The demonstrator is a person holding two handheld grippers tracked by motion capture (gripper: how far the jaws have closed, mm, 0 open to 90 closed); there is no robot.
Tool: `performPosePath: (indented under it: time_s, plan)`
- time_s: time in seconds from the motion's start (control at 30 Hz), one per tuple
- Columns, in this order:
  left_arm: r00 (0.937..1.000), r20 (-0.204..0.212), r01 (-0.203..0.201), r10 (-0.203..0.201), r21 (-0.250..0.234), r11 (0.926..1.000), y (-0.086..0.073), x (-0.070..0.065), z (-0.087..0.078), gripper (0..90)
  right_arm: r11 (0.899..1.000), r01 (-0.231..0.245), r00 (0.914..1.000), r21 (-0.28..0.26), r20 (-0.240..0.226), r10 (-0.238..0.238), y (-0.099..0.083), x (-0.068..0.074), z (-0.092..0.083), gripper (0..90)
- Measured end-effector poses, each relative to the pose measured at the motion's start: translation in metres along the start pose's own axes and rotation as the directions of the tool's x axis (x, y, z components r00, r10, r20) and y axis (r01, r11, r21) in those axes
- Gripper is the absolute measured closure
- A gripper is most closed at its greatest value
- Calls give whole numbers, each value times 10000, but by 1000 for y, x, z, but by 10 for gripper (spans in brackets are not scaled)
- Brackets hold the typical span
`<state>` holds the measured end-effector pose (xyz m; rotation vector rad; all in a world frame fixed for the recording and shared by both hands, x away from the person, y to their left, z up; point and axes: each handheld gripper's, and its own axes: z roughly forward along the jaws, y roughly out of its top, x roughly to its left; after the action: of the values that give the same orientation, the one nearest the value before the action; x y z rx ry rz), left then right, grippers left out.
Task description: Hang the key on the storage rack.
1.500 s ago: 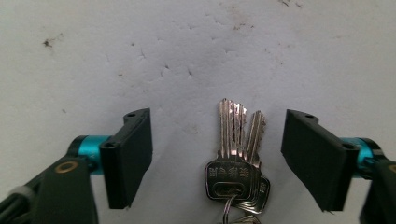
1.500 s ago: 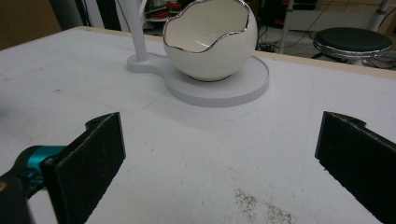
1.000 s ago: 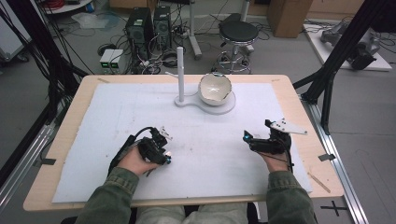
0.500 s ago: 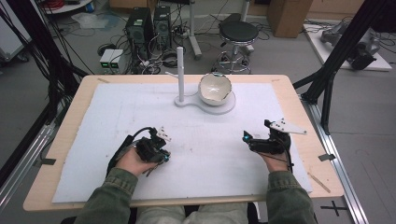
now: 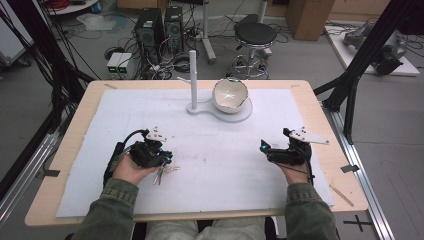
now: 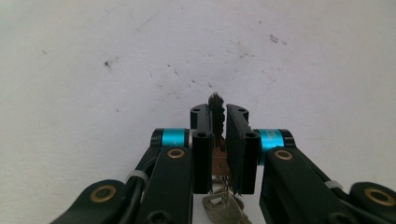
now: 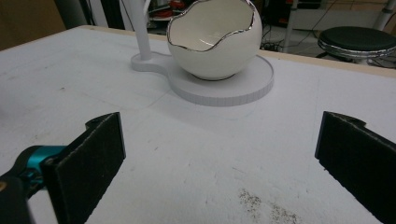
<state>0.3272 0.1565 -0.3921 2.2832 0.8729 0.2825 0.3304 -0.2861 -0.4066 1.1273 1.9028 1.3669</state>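
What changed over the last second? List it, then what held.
The left gripper drew slightly back toward the person, jaws shut on the keys; no grasp or release is visible. The right gripper stayed open and in place; the bowl and white stand did not move.

No legible text, labels or numbers anywhere

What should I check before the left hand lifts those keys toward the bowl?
1. Left tongs shut on a key: ok.
2. Rest of the keys free to lift: they hang below the jaws near the mat; cannot tell if snagged.
3. Right tongs open and holding nothing: ok.
4. Bowl upright on its stand, mouth open: ok.
5. Post stands beside the bowl on the left hand's side; it may get in the way: cannot tell.
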Motion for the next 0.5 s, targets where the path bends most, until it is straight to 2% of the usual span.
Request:
performPosePath:
  time_s: [0.1, 0.27, 0.37, 0.5]
  plan:
    - [10000, -49, 68, -69, -195, 9998, -1, 2, -4, 807, 10000, -21, 10000, -16, -28, 21, 0, 0, 0, 6]
    - [9998, 133, 133, -125, -589, 9982, -1, 4, -9, 808, 10000, -23, 10000, -92, -23, 23, 0, 0, -1, 6]
    - [9998, 39, 199, -196, -764, 9969, 0, 5, -14, 807, 10000, -24, 10000, -96, -18, 24, 0, 0, -1, 6]
    - [9994, 77, 335, -329, -1098, 9934, 1, 7, -21, 807, 10000, -23, 10000, -97, -25, 23, 0, 0, -1, 6]
